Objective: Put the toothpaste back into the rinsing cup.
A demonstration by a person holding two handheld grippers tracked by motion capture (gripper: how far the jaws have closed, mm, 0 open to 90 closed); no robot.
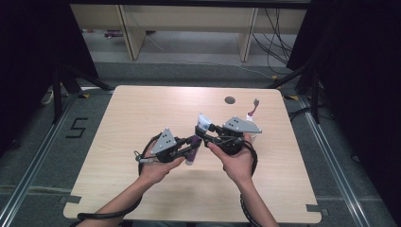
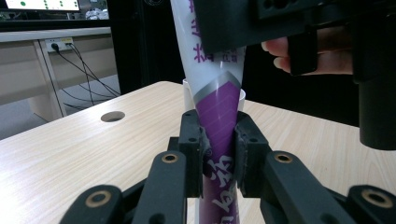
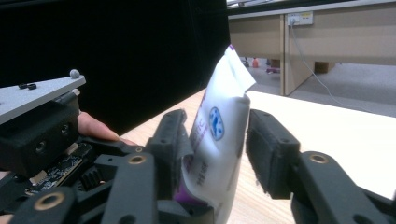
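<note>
A purple and white toothpaste tube [image 1: 193, 155] is held above the wooden table [image 1: 142, 109], near the middle. My left gripper [image 1: 193, 143] is shut on its purple lower part; in the left gripper view both pads [image 2: 194, 140] press the tube [image 2: 219, 100]. My right gripper [image 1: 204, 134] comes in from the right around the tube's white crimped end [image 3: 217, 126]. In the right gripper view its jaws straddle that end: the left pad [image 3: 170, 140] touches it and the right pad stands just off it. The right gripper [image 3: 215, 135] is open.
A white cup [image 1: 253, 132] with a toothbrush [image 1: 254, 106] stands just behind my right hand, and its rim [image 2: 187, 91] shows behind the tube. A round hole [image 1: 230, 100] lies in the tabletop at the back. Dark curtains and desk legs stand beyond the table.
</note>
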